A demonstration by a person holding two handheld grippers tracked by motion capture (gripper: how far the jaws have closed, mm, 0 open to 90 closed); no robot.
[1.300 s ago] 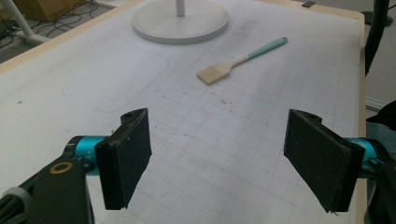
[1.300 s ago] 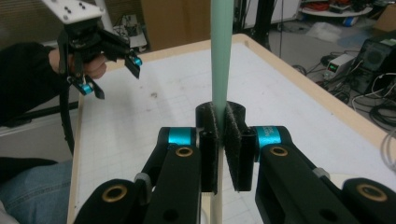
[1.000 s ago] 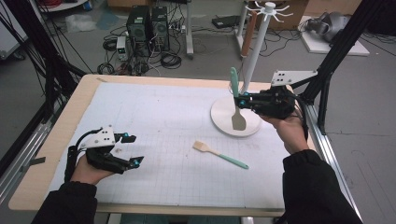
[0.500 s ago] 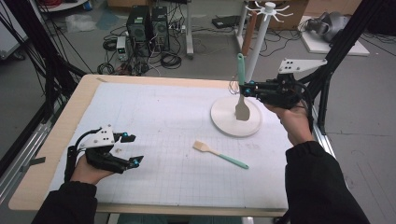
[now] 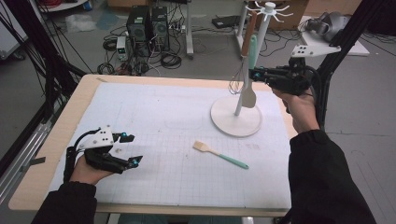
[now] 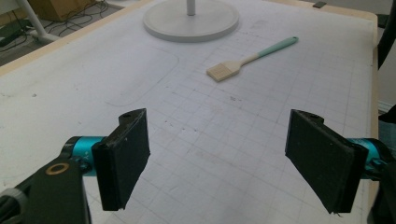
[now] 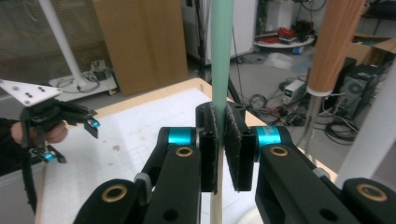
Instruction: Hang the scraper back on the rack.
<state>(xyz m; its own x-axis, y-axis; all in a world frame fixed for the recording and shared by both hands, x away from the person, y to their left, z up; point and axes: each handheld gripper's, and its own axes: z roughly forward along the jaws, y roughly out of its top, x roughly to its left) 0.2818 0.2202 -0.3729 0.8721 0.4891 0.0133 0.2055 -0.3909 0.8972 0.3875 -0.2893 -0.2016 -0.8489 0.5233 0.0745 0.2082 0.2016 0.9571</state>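
Nearest the person, the left gripper (image 5: 128, 149) is rested on the table (image 5: 154, 135), its jaws held apart with nothing between them. Farther off, a second spatula (image 5: 219, 154) is left lying flat. Beyond it, the right gripper (image 5: 254, 73) is clamped on a spatula (image 5: 250, 70), held upright, blade down, just beside the rack (image 5: 261, 51) whose hooks are seen above.
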